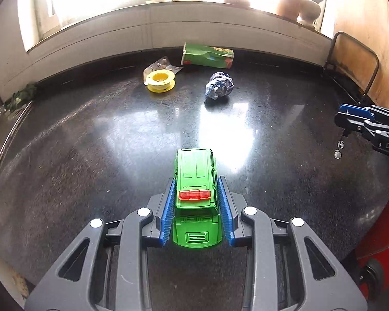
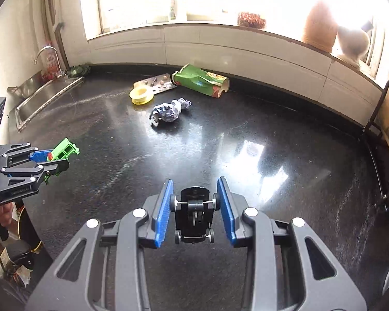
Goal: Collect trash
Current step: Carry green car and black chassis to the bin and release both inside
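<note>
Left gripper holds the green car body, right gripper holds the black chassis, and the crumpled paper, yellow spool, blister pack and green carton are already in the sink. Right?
Not quite. The crumpled paper, yellow spool, blister pack and green carton lie on the black counter, as the right wrist view shows. The rest holds.

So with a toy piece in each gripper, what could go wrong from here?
1. The black wheeled chassis sits between the right gripper pads with gaps showing, so it may slip out.
2. Both grippers are full, the left gripper with the green car body, leaving the crumpled paper and green carton uncollected.
</note>
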A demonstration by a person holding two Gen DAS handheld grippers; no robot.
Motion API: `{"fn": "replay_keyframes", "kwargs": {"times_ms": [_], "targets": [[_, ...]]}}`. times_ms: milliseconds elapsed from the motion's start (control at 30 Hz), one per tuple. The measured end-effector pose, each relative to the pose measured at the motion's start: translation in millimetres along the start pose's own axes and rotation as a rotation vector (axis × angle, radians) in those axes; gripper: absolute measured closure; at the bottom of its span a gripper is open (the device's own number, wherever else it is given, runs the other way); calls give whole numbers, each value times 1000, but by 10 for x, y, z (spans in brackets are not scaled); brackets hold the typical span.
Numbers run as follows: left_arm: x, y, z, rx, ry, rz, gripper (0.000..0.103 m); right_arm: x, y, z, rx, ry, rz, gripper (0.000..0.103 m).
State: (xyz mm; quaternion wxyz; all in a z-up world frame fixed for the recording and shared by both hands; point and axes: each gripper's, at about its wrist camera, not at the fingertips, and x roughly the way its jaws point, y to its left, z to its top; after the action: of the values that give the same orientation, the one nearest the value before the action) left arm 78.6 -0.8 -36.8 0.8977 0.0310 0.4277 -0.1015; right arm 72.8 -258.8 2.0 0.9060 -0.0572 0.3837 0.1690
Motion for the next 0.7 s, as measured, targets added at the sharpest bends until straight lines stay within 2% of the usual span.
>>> {"fn": "replay_keyframes", "kwargs": {"times_ms": [233,333,500,700], "targets": [[-565,230,-371,-37,-33,69,72,-414,566,-75,-40,-55,62,68],[-783,406,-517,-67,-46,88,72,-423,882,-42,-85,-49,101,68],[-1102,799,-788,-141,-55,165,72,-334,1455,22,-159,-35,173,68],[-1401,1351,-1202,-271,-42,271,72,-201,2284,187,-252,-33,314,68]]}}
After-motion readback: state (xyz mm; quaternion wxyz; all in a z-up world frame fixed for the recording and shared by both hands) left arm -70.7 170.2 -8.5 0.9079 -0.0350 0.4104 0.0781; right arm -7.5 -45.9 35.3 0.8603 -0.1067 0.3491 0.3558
